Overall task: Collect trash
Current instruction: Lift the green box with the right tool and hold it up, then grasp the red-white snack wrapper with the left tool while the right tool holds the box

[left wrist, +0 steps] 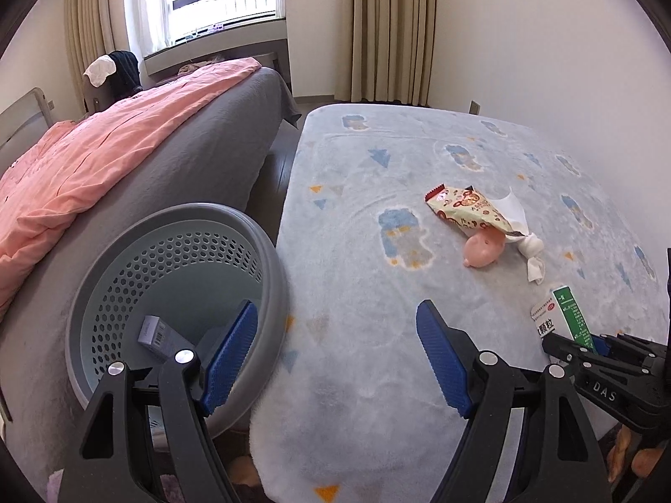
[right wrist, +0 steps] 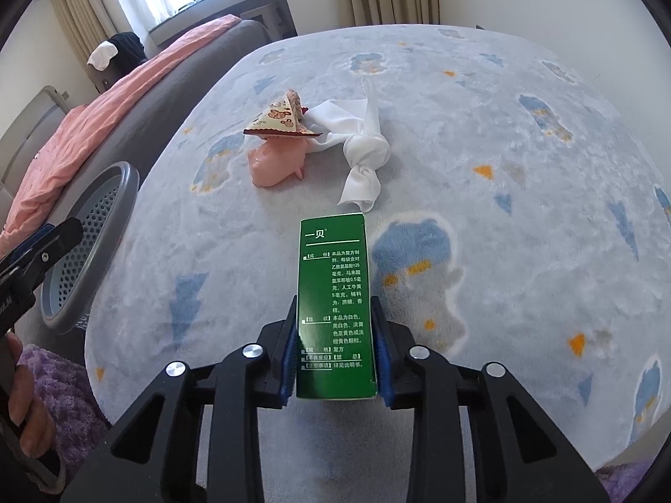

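My right gripper is shut on a green medicine box, held above a pale blue patterned blanket; the same box shows at the right in the left wrist view. My left gripper stands open with nothing between its fingers, its left finger over a grey perforated basket that holds a small grey box. On the blanket lie a snack wrapper, a pink toy pig and a knotted white tissue; the right wrist view shows the wrapper, pig and tissue too.
A bed with a grey cover and a pink quilt runs along the left, right beside the basket. Curtains and a window stand at the back. A hand over a purple fleece sleeve is at lower left.
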A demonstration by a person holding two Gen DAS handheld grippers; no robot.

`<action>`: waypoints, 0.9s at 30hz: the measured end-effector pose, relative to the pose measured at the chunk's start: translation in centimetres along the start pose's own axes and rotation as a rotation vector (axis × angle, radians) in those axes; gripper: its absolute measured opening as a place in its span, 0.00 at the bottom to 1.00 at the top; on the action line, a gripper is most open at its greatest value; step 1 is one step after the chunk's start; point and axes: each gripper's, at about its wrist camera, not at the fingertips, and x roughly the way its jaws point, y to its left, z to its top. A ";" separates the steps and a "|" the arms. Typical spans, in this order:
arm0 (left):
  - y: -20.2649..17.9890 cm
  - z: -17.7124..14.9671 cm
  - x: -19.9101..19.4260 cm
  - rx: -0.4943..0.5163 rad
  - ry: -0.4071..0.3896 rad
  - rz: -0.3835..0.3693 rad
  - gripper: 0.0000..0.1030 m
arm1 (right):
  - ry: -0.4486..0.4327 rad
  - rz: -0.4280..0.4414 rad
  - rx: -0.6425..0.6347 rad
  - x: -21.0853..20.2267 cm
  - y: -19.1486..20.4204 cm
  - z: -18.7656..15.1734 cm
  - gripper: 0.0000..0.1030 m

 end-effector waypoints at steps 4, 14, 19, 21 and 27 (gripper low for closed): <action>-1.1 -0.1 0.5 0.011 0.023 -0.017 0.73 | -0.019 0.021 0.024 -0.6 -0.8 0.2 0.28; -4.8 4.0 2.2 -0.016 0.054 -0.085 0.73 | -0.084 0.037 0.105 -3.1 -3.9 0.6 0.28; -7.3 7.0 4.4 -0.016 0.097 -0.098 0.73 | -0.089 0.060 0.123 -3.3 -4.8 0.6 0.28; -8.3 8.0 5.4 -0.011 0.119 -0.104 0.73 | -0.087 0.071 0.134 -3.2 -5.2 0.6 0.28; -10.9 10.0 8.8 0.002 0.195 -0.118 0.73 | -0.087 0.093 0.148 -3.0 -5.9 0.8 0.28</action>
